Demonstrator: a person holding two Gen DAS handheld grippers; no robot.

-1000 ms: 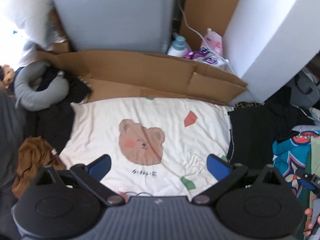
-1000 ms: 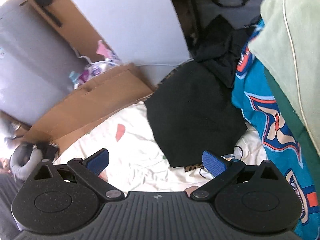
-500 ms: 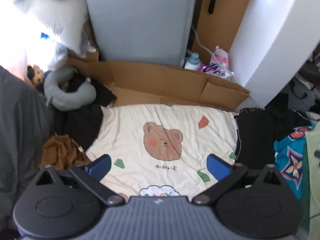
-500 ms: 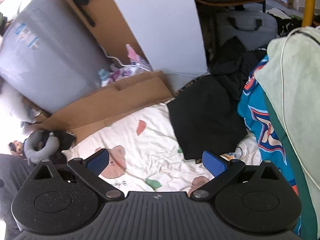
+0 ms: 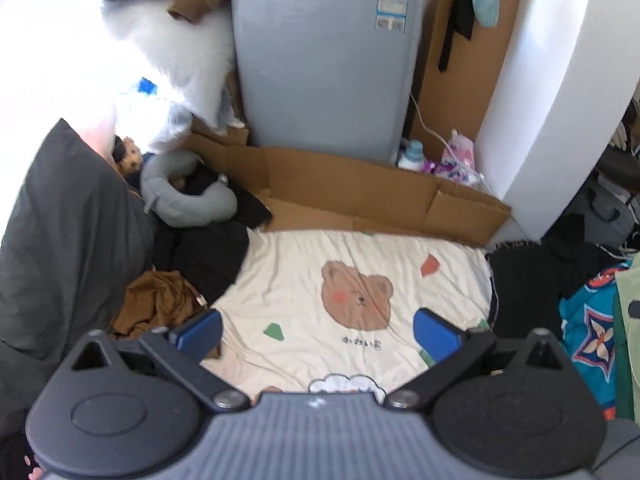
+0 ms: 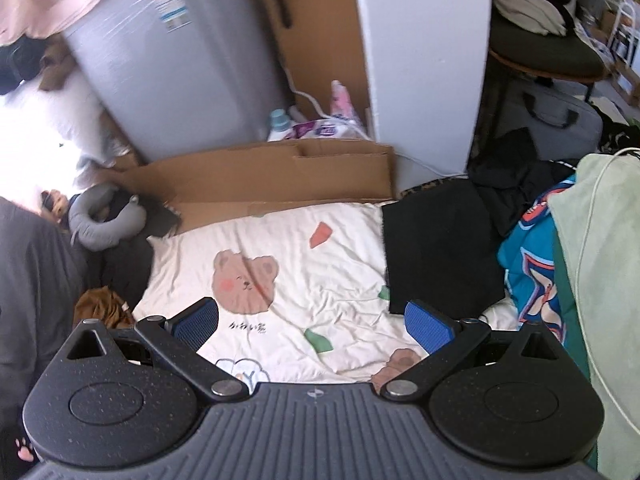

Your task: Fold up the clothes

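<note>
Strong daylight enters from the far left of my tongs, blowing the white pillow out to glare in both views. The cream sheet ahead is evenly lit and sharp. Fisheye bending curves the edges; the grey appliance is slightly smeared in the right view.

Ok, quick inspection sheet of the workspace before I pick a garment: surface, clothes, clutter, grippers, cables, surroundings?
Surface: cream bear-print sheet, wrinkled, nothing lying on its middle.
Job's things: black garment flat on the sheet's right edge; brown garment crumpled at left; blue patterned fabric and pale green fabric piled at right.
Clutter: grey neck pillow, detergent bottle, flattened cardboard.
Grippers: left gripper open, holding nothing; right gripper open, holding nothing; both above the sheet.
Cables: white cable beside the grey appliance.
Surroundings: grey appliance, white wall, grey bag.
</note>
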